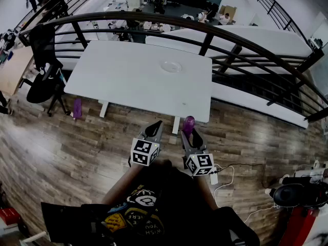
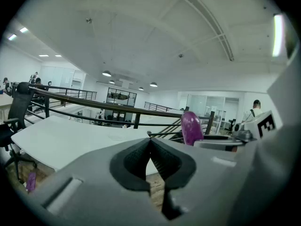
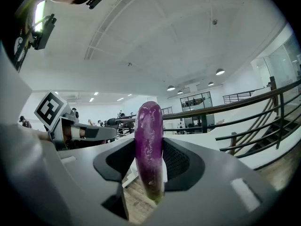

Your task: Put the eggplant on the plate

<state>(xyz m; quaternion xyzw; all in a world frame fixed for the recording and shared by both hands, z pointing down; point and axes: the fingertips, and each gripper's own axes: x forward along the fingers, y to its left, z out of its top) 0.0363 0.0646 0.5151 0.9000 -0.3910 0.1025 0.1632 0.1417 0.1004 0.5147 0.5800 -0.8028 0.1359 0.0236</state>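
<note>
Left tongs [image 2: 150, 147]: clenched, empty | Right tongs [image 3: 149, 166]: grasping eggplant [image 3: 149, 131] upright, short of the desk's [image 1: 118, 81] near edge | Plate [image 1: 171, 66]: toward far right corner | Risk: you hold its lower end only; a long reach could tip it loose.

eggplant [image 1: 188, 122]: 1 | plate [image 1: 171, 66]: 1 | table [image 1: 123, 78]: 1 | office chair [image 1: 42, 83]: 1 | grippers [image 1: 155, 124] [image 1: 190, 133]: 2

White worktop [image 1: 128, 76] ahead of me on a wood-plank floor [image 1: 61, 152], backed by a curved black railing [image 1: 174, 21]. A black office chair [image 1: 43, 83] stands at its left end, with a small purple object [image 1: 77, 108] on the floor just beside it. Cables [image 1: 233, 172] trail across the planks to my right.
</note>
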